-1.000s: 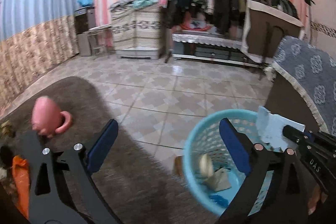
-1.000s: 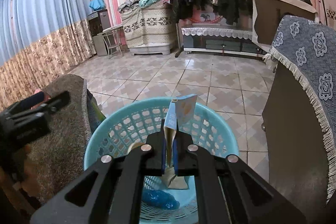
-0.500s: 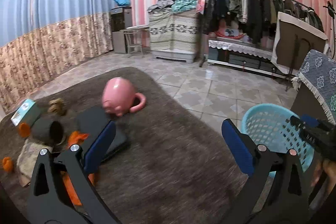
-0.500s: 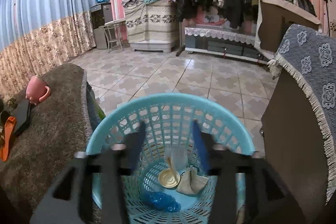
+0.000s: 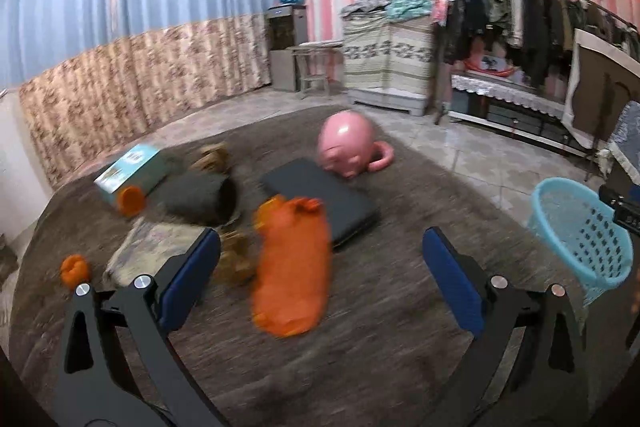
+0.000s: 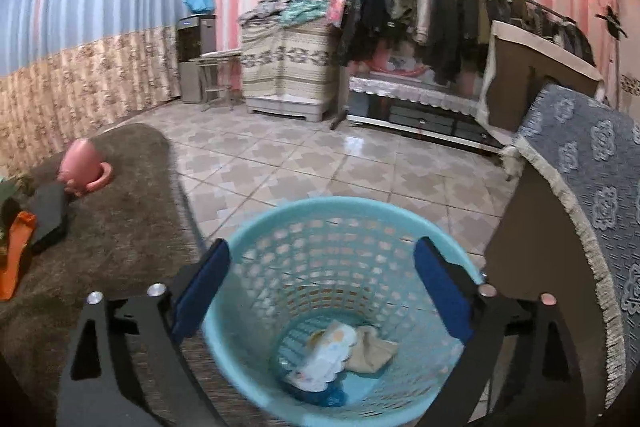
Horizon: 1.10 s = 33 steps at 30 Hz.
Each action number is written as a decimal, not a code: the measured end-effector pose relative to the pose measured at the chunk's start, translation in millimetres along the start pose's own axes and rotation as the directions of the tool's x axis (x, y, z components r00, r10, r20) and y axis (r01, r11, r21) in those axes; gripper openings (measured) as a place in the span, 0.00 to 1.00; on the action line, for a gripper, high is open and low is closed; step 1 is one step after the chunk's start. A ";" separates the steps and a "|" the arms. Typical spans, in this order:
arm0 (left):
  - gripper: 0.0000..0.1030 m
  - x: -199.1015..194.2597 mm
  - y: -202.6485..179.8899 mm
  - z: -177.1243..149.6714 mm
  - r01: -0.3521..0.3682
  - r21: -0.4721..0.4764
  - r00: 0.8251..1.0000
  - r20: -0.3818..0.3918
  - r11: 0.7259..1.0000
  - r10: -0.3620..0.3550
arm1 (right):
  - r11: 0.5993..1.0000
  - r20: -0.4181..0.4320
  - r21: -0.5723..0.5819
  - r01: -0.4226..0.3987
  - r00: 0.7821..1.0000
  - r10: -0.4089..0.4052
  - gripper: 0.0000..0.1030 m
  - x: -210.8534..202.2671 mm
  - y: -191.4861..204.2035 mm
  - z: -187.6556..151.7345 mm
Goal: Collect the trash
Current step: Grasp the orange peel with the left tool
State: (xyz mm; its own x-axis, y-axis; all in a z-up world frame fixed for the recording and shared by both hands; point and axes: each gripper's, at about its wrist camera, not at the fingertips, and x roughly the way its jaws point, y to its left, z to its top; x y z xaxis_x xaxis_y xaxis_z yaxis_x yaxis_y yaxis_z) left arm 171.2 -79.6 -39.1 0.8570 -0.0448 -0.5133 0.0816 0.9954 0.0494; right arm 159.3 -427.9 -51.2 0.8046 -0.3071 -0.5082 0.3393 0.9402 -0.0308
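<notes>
My right gripper (image 6: pixel 322 289) hangs above the light blue basket (image 6: pixel 348 211), its jaws opening wide with nothing between them. A white carton (image 6: pixel 326 359), crumpled paper and a blue wrapper lie at the basket's bottom. My left gripper (image 5: pixel 318 279) is open and empty over the brown rug (image 5: pixel 392 327). Just ahead of it lies an orange bag (image 5: pixel 292 267). Further off are a teal box (image 5: pixel 132 173), a dark cup (image 5: pixel 200 197) on its side, a small orange lump (image 5: pixel 74 269) and crumpled brown scraps. The basket (image 5: pixel 580 227) stands at the right edge of the left wrist view.
A pink pig-shaped mug (image 5: pixel 348 143) and a flat black case (image 5: pixel 324 199) rest on the rug. A cabinet under a grey patterned cloth (image 6: pixel 588 163) stands right of the basket. Tiled floor (image 6: pixel 320 155), a clothes rack and curtains lie beyond.
The right gripper let go of the carton, which now lies in the basket, and its jaws spread wide. The left gripper swung left, from the basket toward the litter on the rug.
</notes>
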 end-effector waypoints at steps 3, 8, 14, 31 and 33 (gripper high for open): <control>0.95 0.0 34.9 -7.6 -0.049 -0.029 0.999 -0.015 0.998 0.048 | 0.999 0.001 -0.040 -0.019 1.000 0.019 0.92 -5.5 18.7 -0.8; 0.95 5.0 94.8 -19.4 -0.148 -0.075 0.988 -0.055 0.986 0.144 | 0.995 0.002 -0.081 -0.058 0.998 0.059 0.92 -11.5 46.9 -2.8; 0.95 15.5 174.4 -33.0 -0.271 -0.136 0.959 -0.126 0.953 0.255 | 0.990 -0.002 -0.081 -0.114 0.993 0.114 0.92 -16.0 78.9 -4.4; 0.91 59.1 271.7 -48.5 -0.375 -0.176 0.909 -0.261 0.910 0.324 | 0.945 -0.131 -0.179 -0.273 0.959 0.252 0.92 -7.9 174.3 -23.6; 0.86 63.4 271.5 -50.6 -0.371 -0.182 0.908 -0.275 0.911 0.315 | 0.935 -0.142 -0.215 -0.283 0.956 0.256 0.92 -7.9 186.4 -28.7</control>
State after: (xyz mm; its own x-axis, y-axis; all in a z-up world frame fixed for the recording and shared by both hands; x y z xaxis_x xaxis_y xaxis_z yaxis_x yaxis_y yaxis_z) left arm 222.0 192.1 -101.6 0.6644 0.2959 -0.6863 -0.3362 0.9385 0.0792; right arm 202.1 -246.0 -77.7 0.7868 -0.0317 -0.6164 -0.0148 0.9974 -0.0702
